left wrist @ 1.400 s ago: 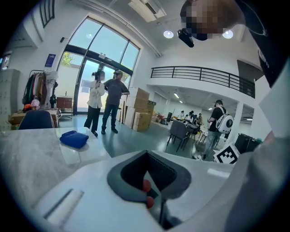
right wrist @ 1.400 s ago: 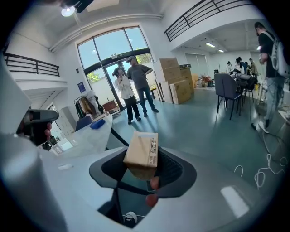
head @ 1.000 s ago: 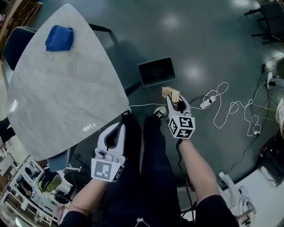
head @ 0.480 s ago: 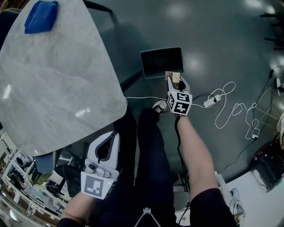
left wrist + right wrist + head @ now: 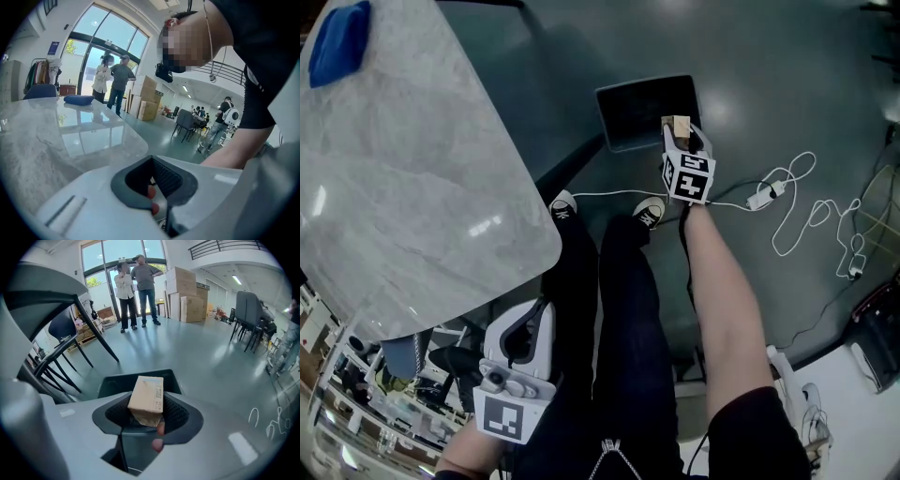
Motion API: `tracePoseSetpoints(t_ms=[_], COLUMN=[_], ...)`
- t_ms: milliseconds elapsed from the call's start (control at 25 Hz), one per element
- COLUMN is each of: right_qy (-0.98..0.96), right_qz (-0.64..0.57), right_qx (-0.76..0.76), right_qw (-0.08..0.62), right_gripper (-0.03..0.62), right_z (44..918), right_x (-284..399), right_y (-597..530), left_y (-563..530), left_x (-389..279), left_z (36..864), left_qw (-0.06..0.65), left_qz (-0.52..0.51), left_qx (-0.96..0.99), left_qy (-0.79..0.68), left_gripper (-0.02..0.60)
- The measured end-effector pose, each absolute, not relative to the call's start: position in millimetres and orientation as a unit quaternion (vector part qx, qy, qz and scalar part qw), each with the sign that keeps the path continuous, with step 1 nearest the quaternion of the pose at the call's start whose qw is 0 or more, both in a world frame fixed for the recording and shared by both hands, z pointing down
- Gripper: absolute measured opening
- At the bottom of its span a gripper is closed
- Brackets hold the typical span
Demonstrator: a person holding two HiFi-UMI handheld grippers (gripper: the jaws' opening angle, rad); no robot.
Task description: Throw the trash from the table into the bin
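My right tongs [image 5: 682, 134] are clamped on a small cardboard box [image 5: 680, 124], poised over the 3 o'clock rim of the black bin [image 5: 633, 108] on the floor. My left tongs [image 5: 542, 314] are closed and empty, at 7 o'clock beside the marble desk [image 5: 412, 187].

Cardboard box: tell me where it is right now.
In the head view the small cardboard box is clamped in the right gripper, upper right of centre, held over the near right edge of the dark bin.
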State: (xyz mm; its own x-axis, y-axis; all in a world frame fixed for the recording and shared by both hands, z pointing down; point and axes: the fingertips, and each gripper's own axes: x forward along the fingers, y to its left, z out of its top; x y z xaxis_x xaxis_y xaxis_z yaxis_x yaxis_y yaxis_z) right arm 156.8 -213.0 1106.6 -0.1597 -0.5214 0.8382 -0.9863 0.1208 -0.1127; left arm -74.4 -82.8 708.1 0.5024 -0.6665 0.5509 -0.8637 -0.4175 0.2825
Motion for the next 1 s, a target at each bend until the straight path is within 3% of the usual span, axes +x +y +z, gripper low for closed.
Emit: tracePoseSetpoints(t_ms=[520, 1000], right_qy=[-0.642, -0.645], right_qz=[0.408, 0.415], right_qx=[0.478, 0.457], right_qw=[0.438, 0.451], right_gripper=[0.207, 0.212], right_z=[1174.1, 1184.1], right_x=[150.8, 141.6], right_y=[-177.4, -167.2], left_y=[-71.8, -73.4], left_x=[-65.7, -61.6], left_z=[733.6, 735.6], left_qw=[0.284, 0.275], left_qz=[0.190, 0.195], left_qx=[0.816, 0.817], left_qy=[-0.466, -0.468], left_gripper=[0.000, 0.000])
